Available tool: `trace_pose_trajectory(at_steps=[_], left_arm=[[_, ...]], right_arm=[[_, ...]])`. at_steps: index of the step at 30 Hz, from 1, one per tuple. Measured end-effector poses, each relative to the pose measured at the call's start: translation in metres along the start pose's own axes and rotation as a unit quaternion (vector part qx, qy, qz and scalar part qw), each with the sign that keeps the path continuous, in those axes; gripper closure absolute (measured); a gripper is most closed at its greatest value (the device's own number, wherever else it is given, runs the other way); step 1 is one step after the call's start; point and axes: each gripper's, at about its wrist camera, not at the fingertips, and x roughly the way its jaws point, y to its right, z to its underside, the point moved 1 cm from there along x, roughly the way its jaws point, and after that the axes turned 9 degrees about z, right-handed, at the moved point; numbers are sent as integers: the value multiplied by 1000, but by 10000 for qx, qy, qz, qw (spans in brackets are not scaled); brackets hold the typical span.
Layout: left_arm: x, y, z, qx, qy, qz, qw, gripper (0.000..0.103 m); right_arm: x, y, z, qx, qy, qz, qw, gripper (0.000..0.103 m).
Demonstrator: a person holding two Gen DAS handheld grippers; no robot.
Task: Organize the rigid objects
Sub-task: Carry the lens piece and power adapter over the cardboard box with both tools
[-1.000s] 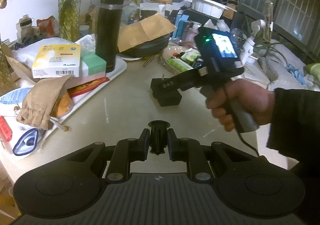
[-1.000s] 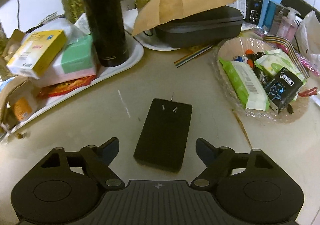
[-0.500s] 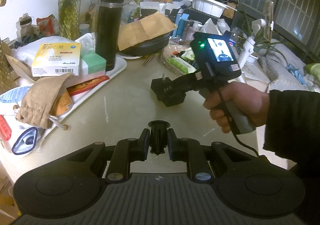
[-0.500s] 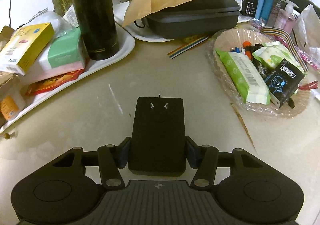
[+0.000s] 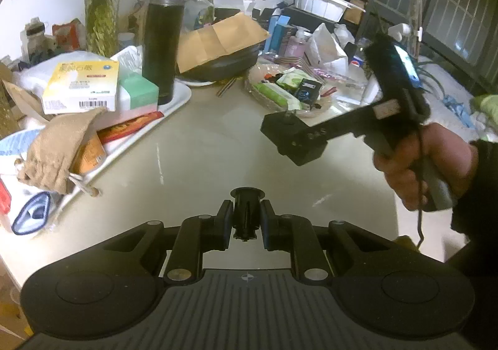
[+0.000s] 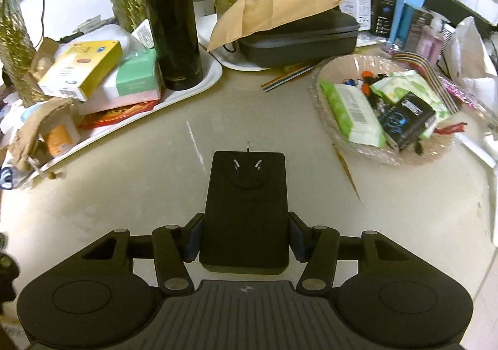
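Adapter first, from the left wrist camera: my right gripper (image 5: 306, 138) carries the black power adapter (image 5: 291, 137) above the bare table (image 5: 199, 163), clear of it, so I judge the block is in transit toward a tidier spot. Its prong end faces up and away toward the clear dish of packets (image 5: 280, 91). My left gripper (image 5: 247, 219) is clenched on a small black knob-like part (image 5: 247, 213), whose flanged end points forward; I cannot name it better.

From the right wrist camera, the right gripper (image 6: 246, 238) clamps the power adapter (image 6: 246, 207) across its narrow sides, jaws having just closed onto it. Its long axis runs straight ahead along the fingers, prongs (image 6: 247, 163) at the far end, pointing toward the black flask (image 6: 171, 23) and white tray (image 6: 199, 85).
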Motion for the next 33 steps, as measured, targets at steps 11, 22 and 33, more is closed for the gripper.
trace_pose_trajectory(at_steps=[11, 22, 33], left_arm=[[-13, 8, 2, 13, 105, -88, 9999, 84], [-38, 36, 8, 179, 53, -56, 9998, 84], [-72, 62, 6, 434, 115, -86, 9990, 84]], right_arm=[[-61, 12, 28, 215, 181, -199, 9994, 45], [-145, 14, 54, 228, 570, -426, 9972, 45], [-199, 12, 80, 123, 779, -427, 9960, 45]])
